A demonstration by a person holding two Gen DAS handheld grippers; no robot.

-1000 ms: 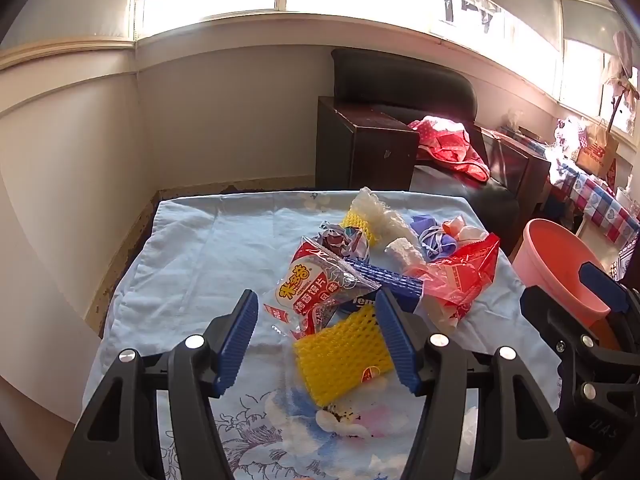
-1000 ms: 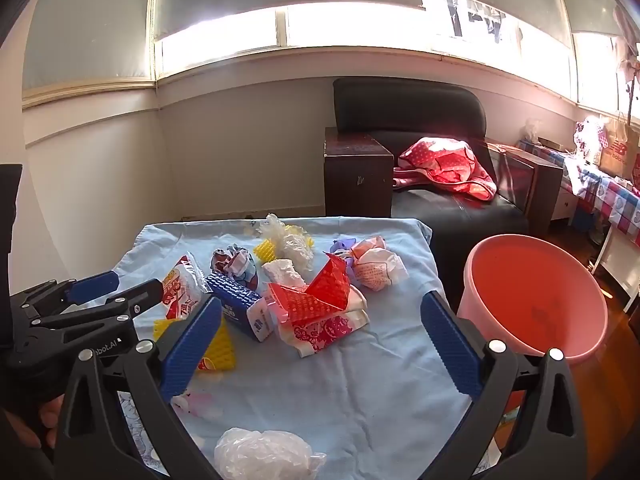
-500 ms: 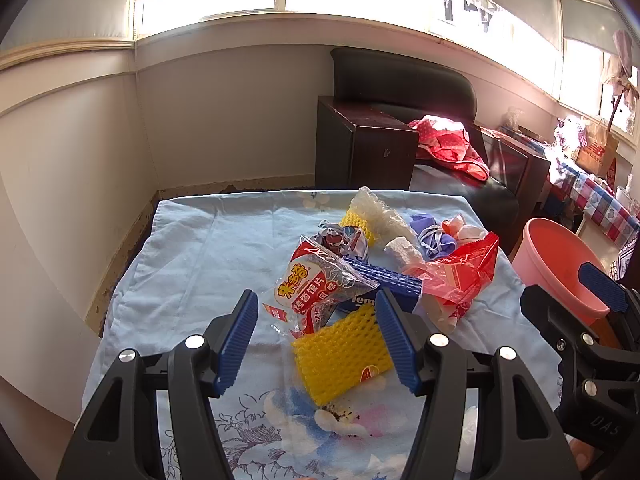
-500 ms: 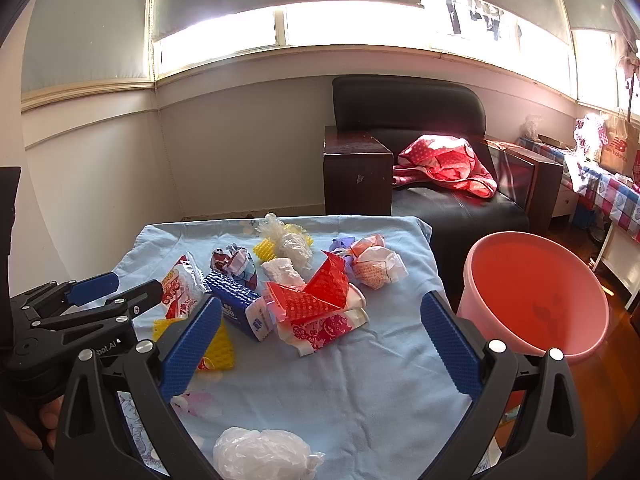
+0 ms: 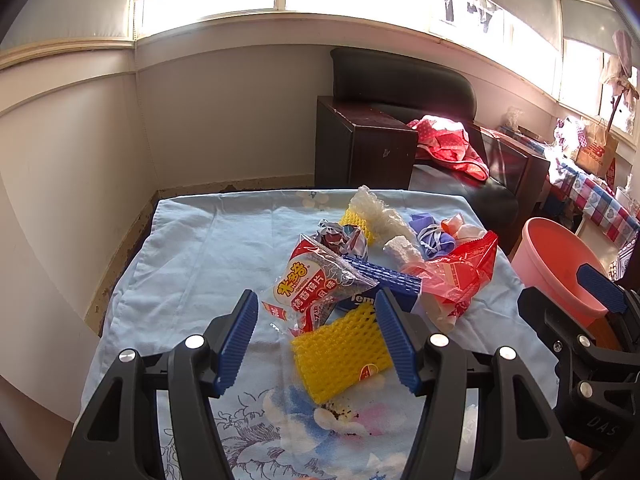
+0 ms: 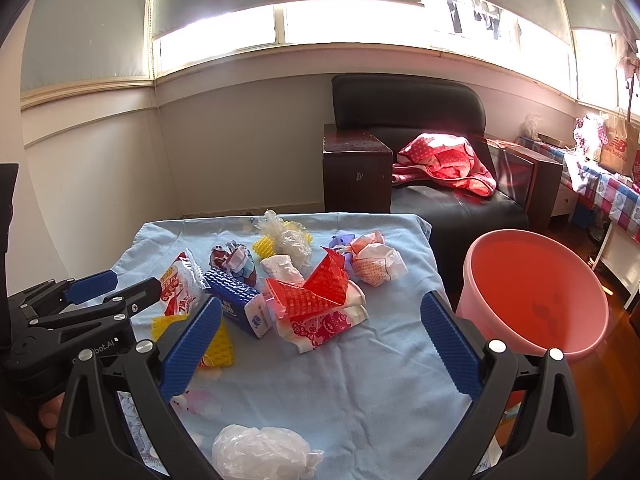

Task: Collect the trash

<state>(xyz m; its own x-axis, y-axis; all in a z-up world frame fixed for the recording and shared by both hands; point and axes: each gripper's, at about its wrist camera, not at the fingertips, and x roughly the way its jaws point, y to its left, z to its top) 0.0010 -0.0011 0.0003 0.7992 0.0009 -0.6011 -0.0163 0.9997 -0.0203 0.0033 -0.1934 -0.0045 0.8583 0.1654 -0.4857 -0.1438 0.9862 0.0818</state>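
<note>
Left hand-held gripper (image 5: 314,330): level above the near edge of the desk (image 5: 192,248), aimed forward across the light blue cloth, blue-padded jaws spread wide and gripping nothing. Yellow foam net (image 5: 340,354) flat on the cloth between those jaws, nearer the right pad; contact with that pad not determinable. Just beyond it, a clear snack bag (image 5: 314,286) with red and yellow print, lying over a blue tissue pack (image 5: 384,276).

Right hand-held gripper (image 6: 320,338): likewise level, pointed forward, jaws spread wide and empty over bare cloth. Ahead of it, red wrapper (image 6: 316,292) heaped beside the blue tissue pack; farther back, a crumpled paper ball (image 6: 236,260), white foam mesh (image 6: 286,236) and a wadded pink-and-white wrapper (image 6: 374,262). White plastic bag (image 6: 264,450) bunched on the cloth at the near edge, below the jaws.

Pink bucket (image 6: 532,296): on the floor just to the right of the desk, mouth up. Left hand-held gripper visible at the left margin of the right wrist view, beside the snack bag.
</note>
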